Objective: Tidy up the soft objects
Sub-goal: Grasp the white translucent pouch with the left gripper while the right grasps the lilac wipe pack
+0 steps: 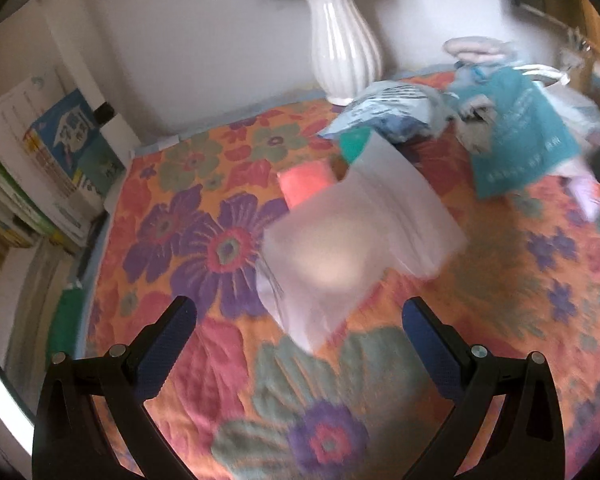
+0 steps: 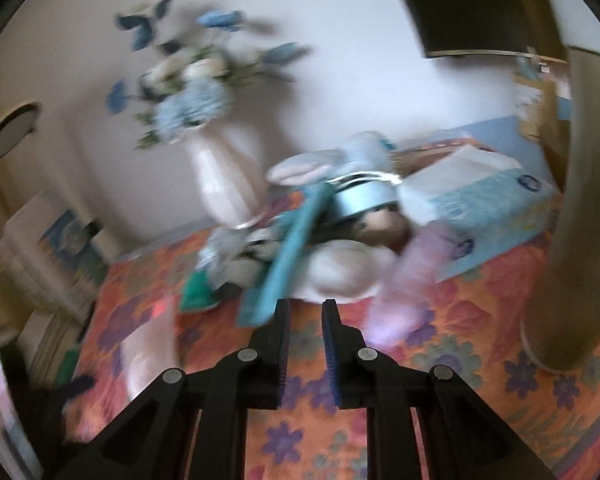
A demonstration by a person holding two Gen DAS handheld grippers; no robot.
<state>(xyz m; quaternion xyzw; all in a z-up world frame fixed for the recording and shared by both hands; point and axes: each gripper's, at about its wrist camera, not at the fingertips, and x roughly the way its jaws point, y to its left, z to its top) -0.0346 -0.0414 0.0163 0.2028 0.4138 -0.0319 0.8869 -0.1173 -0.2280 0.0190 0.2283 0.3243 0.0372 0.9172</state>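
While both views are smeared by motion, the key relation is readable: the white pouch (image 1: pixel 360 236) lies straight ahead of the left gripper (image 1: pixel 300 320), on the floral surface (image 1: pixel 188 240) near its middle, with one corner pointing back into the gap between the wide-apart jaws. Its long axis runs on a diagonal, from that near corner away toward the far right, so the gripper meets a corner and not a flat side. A pink roll (image 1: pixel 306 184) lies just behind the pouch toward the far edge, touching or nearly so. The heap (image 1: pixel 480 120) of soft things, with a teal bag (image 1: pixel 520 140) on it, sits at the far right corner beside the vase (image 1: pixel 344 44). The right gripper (image 2: pixel 306 308) has its jaws nearly together with nothing seen between them; it points at the same heap (image 2: pixel 320 248), whose teal bag (image 2: pixel 288 256) slants down toward its tips, near but apart. Judging by this, the left is the nearer to the pouch and the right to the heap; a short advance by the left would likely bring the corner between its jaws.
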